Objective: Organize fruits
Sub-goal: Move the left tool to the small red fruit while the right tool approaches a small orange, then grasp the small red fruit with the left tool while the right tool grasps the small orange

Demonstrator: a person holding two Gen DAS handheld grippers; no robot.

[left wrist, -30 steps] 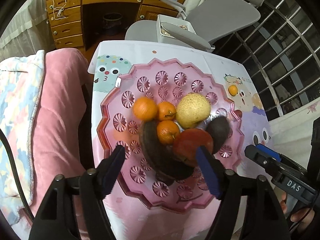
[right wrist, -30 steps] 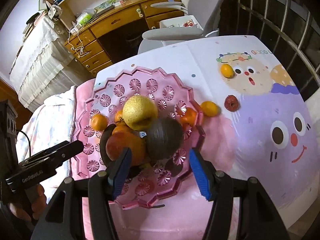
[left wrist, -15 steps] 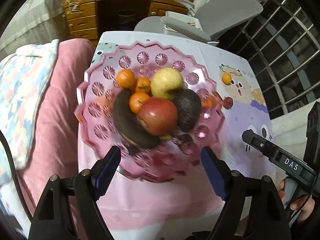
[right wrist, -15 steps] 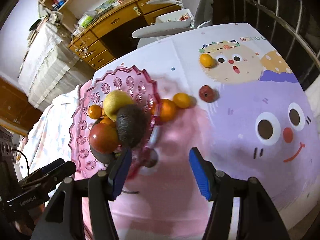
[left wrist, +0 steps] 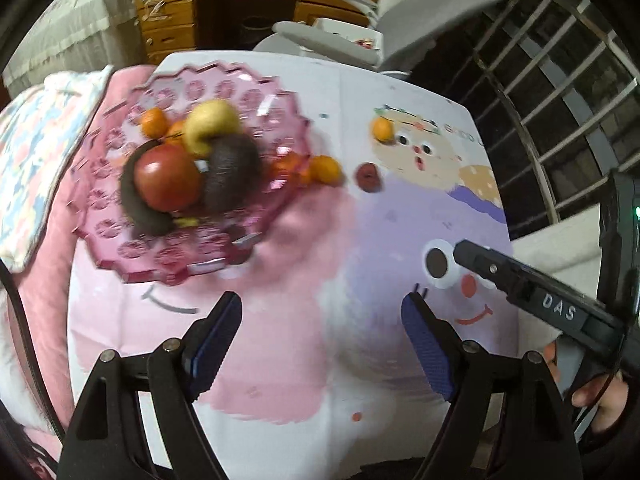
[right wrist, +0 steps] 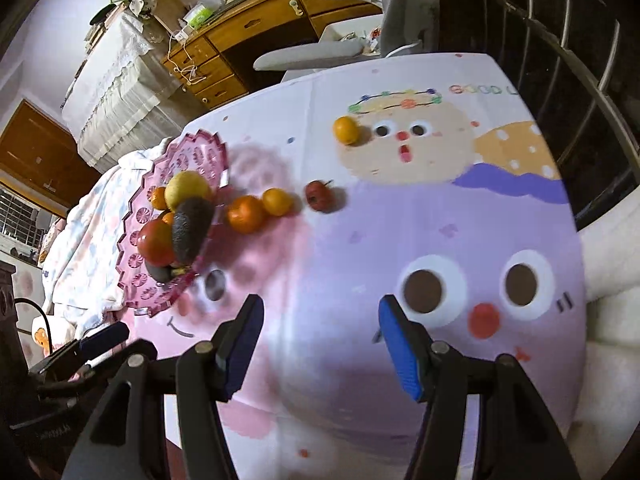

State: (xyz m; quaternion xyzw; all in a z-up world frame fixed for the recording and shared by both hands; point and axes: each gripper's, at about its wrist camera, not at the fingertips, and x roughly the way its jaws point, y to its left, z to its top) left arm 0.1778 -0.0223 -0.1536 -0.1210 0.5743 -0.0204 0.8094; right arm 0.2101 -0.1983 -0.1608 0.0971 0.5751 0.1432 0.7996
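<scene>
Two handheld grippers hover over a table covered by a cartoon-face cloth (right wrist: 460, 216). The left gripper (left wrist: 322, 332) has just been opening; its blue-padded jaws stand wide apart with nothing between them. The right gripper (right wrist: 320, 340) is partly open and also empty. A pink scalloped fruit tray (left wrist: 132, 248) sits at the table's left edge, piled with a red apple (left wrist: 168, 180), a yellow pear (left wrist: 210, 124), a dark avocado (left wrist: 232, 172) and small oranges. Just beside the tray lie two oranges (right wrist: 260, 208) and a small red fruit (right wrist: 318, 196); another orange (right wrist: 346, 130) rests farther off.
</scene>
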